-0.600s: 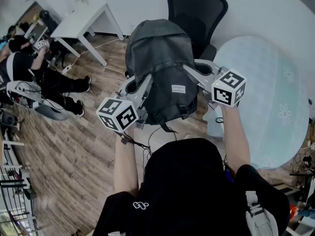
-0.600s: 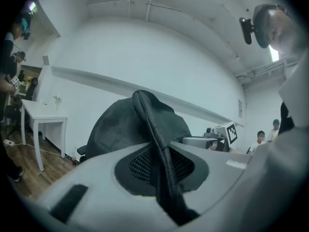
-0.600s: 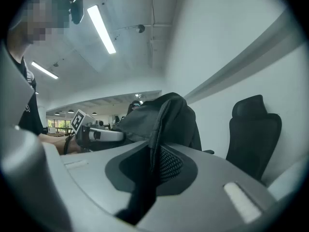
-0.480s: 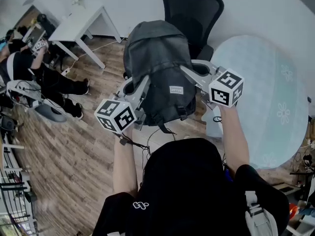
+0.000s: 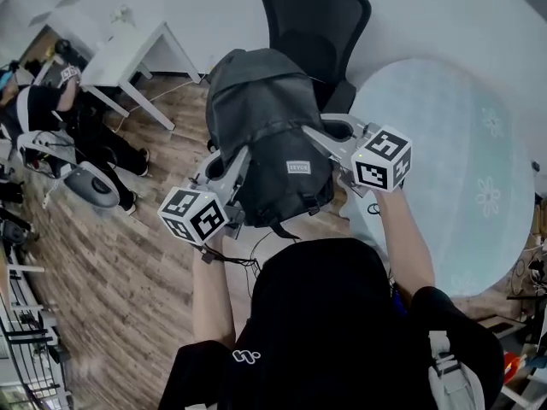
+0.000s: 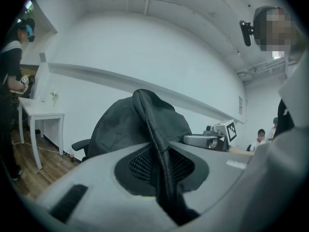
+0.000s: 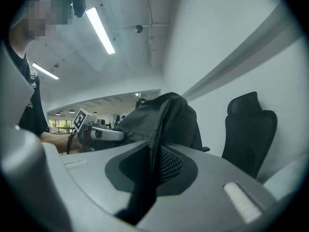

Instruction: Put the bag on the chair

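A dark grey backpack (image 5: 261, 122) hangs in the air between both grippers, in front of a black office chair (image 5: 316, 24). My left gripper (image 5: 229, 162) is shut on the bag's left shoulder strap (image 6: 161, 163), which runs up between its jaws. My right gripper (image 5: 318, 137) is shut on the other strap (image 7: 157, 144). The bag (image 7: 159, 117) fills the middle of the right gripper view, with the chair (image 7: 248, 129) behind it to the right. The bag's body (image 6: 130, 124) shows beyond the left jaws; the chair's armrest (image 6: 79, 145) peeks out at its lower left.
A round table with a pale flowered cloth (image 5: 453, 161) stands right of the chair. A white desk (image 5: 128, 45) is at the back left, with seated people (image 5: 51, 126) beside it. Wooden floor (image 5: 128, 254) lies below the bag.
The bag and both grippers have moved a little up and left in the head view, closer to the chair.
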